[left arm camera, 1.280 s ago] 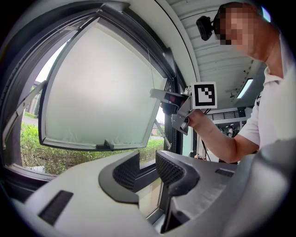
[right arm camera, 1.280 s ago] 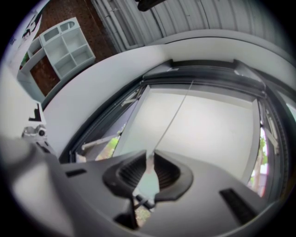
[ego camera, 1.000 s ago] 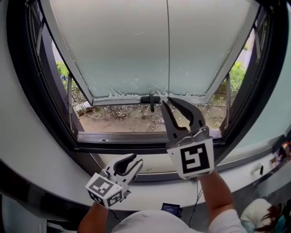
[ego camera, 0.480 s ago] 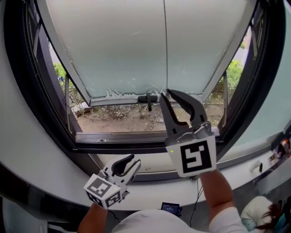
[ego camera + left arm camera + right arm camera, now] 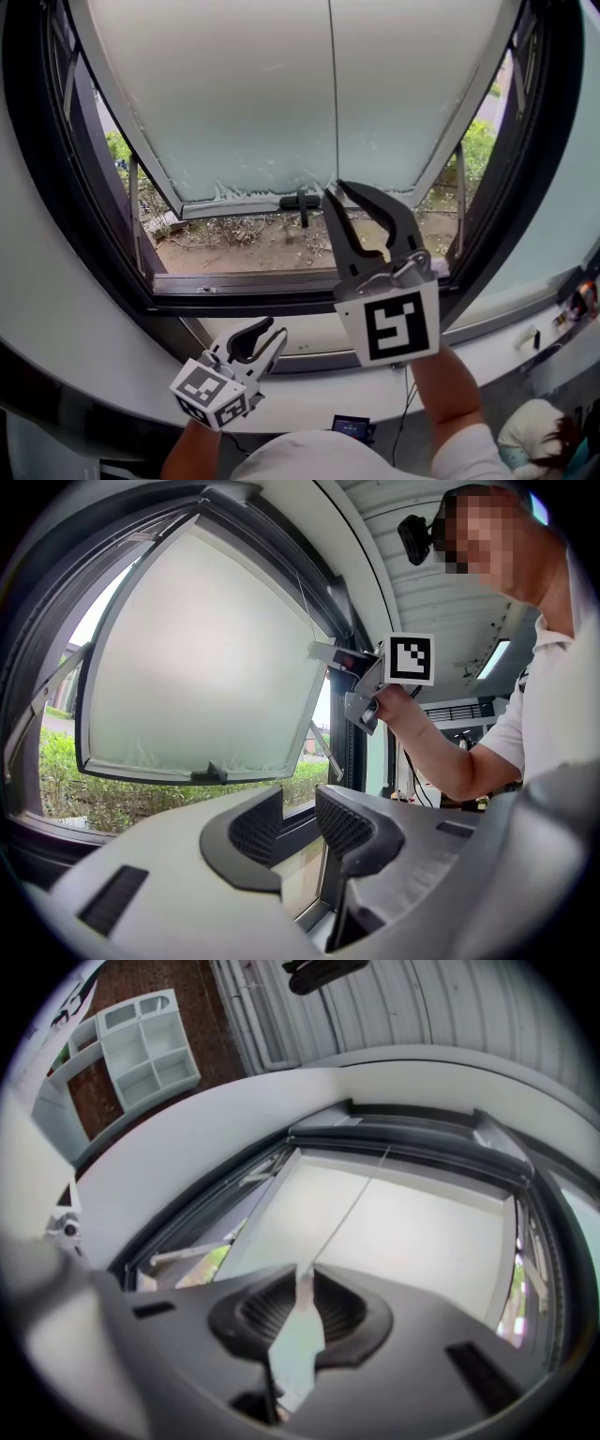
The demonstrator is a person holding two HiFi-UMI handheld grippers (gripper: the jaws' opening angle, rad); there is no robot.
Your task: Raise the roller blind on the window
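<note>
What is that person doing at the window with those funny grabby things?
A person holds a tool in each hand. The right tool is up at the window, pinched on the thin pull cord that hangs down its middle. The left tool sits open and empty, low by the sill. Most of the window looks pale white; only a strip at the bottom shows the garden.

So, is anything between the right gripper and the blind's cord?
Nothing visible. The cord runs straight down into the jaw tips of the right gripper, which pinch it. The left gripper sits low and apart, open.
</note>
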